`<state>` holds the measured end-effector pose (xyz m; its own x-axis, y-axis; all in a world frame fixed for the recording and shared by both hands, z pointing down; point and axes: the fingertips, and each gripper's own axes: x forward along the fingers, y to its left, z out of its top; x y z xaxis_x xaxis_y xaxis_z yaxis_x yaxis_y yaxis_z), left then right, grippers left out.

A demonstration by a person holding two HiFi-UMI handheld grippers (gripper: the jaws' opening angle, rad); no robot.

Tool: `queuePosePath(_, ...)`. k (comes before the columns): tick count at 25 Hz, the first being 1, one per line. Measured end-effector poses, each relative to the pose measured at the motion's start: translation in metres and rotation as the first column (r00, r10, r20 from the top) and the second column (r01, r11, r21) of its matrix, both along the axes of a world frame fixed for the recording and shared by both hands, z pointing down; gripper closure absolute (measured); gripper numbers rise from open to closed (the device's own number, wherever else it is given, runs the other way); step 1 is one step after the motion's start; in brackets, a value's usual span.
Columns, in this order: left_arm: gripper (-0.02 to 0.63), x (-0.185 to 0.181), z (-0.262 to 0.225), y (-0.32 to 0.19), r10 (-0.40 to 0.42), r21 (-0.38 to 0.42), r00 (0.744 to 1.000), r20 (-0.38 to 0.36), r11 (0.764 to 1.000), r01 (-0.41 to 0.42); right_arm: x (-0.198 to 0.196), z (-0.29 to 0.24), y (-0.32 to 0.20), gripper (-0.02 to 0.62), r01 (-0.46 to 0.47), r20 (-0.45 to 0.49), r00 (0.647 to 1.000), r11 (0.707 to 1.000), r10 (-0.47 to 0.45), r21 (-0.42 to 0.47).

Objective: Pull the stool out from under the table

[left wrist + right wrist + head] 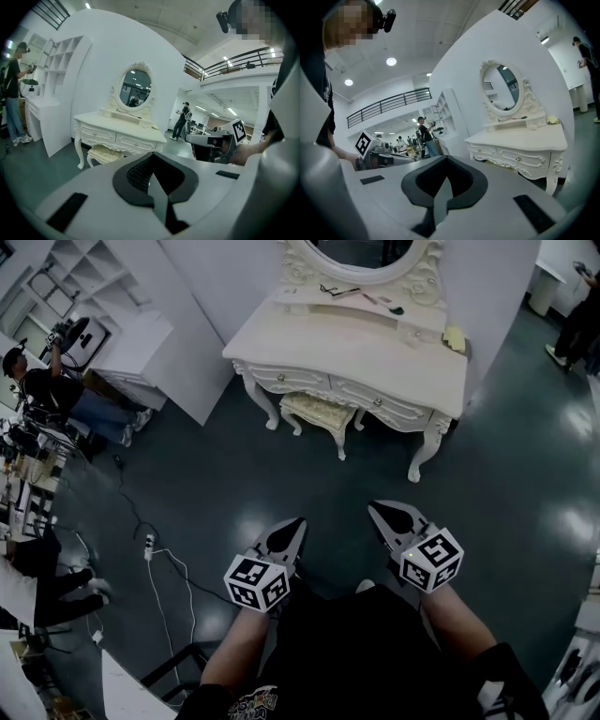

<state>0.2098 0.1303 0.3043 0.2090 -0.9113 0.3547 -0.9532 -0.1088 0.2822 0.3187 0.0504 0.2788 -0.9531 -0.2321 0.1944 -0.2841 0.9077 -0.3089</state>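
A cream stool (pixel 317 413) with a padded seat and carved legs stands tucked under the front of a white dressing table (pixel 375 357) with an oval mirror. In the left gripper view the stool (pixel 104 154) shows beneath the table (pixel 119 129) at left. The right gripper view shows the table (pixel 520 140), its stool hidden. My left gripper (pixel 298 521) and right gripper (pixel 372 507) hang side by side over the dark floor, well short of the table, both shut with nothing held. The left gripper (pixel 151 174) and right gripper (pixel 443 180) point toward the table.
White partition walls (pixel 202 324) flank the table, with a white shelf unit (pixel 84 277) at left. Cables and a power strip (pixel 148 545) lie on the floor at left. People stand at the left (pixel 56 395) and far right (pixel 577 324). Small items lie on the tabletop (pixel 370 298).
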Motion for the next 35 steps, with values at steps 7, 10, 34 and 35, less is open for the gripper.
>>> queuePosePath(7,0.598,-0.058,0.006,-0.017,0.075,-0.005,0.997,0.002,0.997,-0.075,-0.050,0.008,-0.017,0.568,-0.091,-0.025,0.996,0.996,0.091,-0.001)
queuePosePath(10,0.598,-0.093,0.006,-0.022,0.103,-0.012,0.995,0.001,0.995,-0.102,-0.078,0.005,-0.024,0.568,-0.134,-0.033,0.990,0.991,0.134,-0.007)
queuePosePath(34,0.598,-0.309,0.028,-0.070,0.270,-0.027,0.963,-0.008,0.962,-0.270,-0.250,0.006,-0.042,0.568,-0.360,-0.121,0.925,0.932,0.361,0.027)
queuePosePath(35,0.598,-0.313,0.031,-0.070,0.274,-0.030,0.962,-0.003,0.961,-0.274,-0.253,0.008,-0.042,0.568,-0.366,-0.122,0.923,0.930,0.366,0.026)
